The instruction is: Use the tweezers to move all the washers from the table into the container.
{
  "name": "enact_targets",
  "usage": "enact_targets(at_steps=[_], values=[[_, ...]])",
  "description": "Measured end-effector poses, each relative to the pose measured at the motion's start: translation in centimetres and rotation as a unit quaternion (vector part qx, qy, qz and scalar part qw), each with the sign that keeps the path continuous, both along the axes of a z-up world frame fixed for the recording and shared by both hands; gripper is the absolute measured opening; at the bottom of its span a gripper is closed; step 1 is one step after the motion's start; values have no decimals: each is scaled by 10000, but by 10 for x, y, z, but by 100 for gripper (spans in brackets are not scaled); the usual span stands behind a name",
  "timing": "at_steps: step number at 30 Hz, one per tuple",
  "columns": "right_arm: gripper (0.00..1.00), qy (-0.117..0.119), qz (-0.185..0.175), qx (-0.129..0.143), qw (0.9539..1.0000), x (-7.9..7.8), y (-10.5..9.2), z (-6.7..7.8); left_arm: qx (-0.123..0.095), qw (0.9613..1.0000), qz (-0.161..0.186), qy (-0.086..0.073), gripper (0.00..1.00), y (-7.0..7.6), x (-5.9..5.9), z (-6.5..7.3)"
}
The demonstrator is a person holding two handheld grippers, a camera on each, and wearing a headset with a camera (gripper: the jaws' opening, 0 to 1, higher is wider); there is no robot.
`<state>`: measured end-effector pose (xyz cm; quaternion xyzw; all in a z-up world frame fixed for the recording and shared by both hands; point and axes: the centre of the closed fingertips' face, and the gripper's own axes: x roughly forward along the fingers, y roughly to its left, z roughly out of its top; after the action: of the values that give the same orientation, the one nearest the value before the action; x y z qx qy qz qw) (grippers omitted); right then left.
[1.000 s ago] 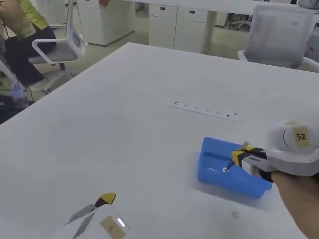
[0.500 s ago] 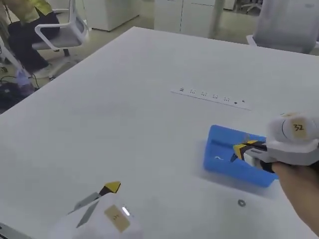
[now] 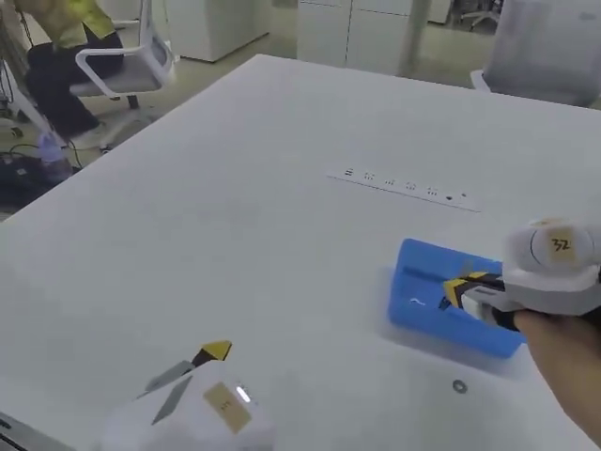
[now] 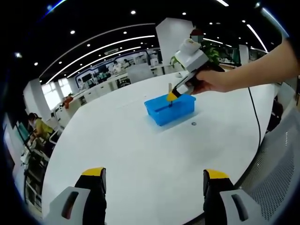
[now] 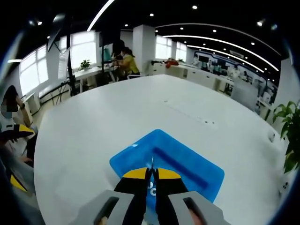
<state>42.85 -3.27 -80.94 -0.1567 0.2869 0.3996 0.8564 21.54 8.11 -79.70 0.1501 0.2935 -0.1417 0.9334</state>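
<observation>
A blue container (image 3: 441, 315) stands on the white table, right of centre. My right gripper (image 3: 453, 289) hovers over its near side, jaws shut on thin metal tweezers (image 5: 152, 162) that point down into the blue container (image 5: 174, 159). One small metal washer (image 3: 459, 386) lies on the table just in front of the container; the same washer (image 4: 193, 124) lies beside the blue container (image 4: 169, 108) in the left gripper view. My left gripper (image 3: 199, 371) sits low at the near left, open and holding nothing, its jaws wide apart (image 4: 154, 176).
A white power strip (image 3: 404, 188) lies flat on the table behind the container. Office chairs (image 3: 122, 66) and a seated person are beyond the far left edge. The table edge runs close at the near left.
The head camera has shifted a little. The right gripper stays over the container with the tweezers; the left gripper holds its place.
</observation>
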Motion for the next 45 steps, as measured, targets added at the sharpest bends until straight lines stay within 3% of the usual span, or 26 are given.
enact_targets(at_steps=[14, 20, 27, 34, 39, 45], values=[[2, 22, -175, 69, 9998, 0, -2, 4, 8, 10000, 22, -24, 87, 1, 0, 1], [2, -163, -211, 145, 9995, -2, -6, 19, 14, 10000, -10, -48, 87, 0, 0, 2], [2, -426, -272, 428, 9978, -4, -11, 50, -1, 10000, 21, -75, 87, 1, 0, 2], [2, -639, -270, 704, 9951, -18, -17, 79, -52, 9999, 11, -121, 87, 0, 1, 4], [2, -707, -251, 825, 9938, -32, -21, 89, -144, 9997, 18, -177, 87, -1, 1, 7], [2, -624, -237, 848, 9942, -42, -28, 84, -161, 9997, -3, -204, 88, -2, 1, 8]])
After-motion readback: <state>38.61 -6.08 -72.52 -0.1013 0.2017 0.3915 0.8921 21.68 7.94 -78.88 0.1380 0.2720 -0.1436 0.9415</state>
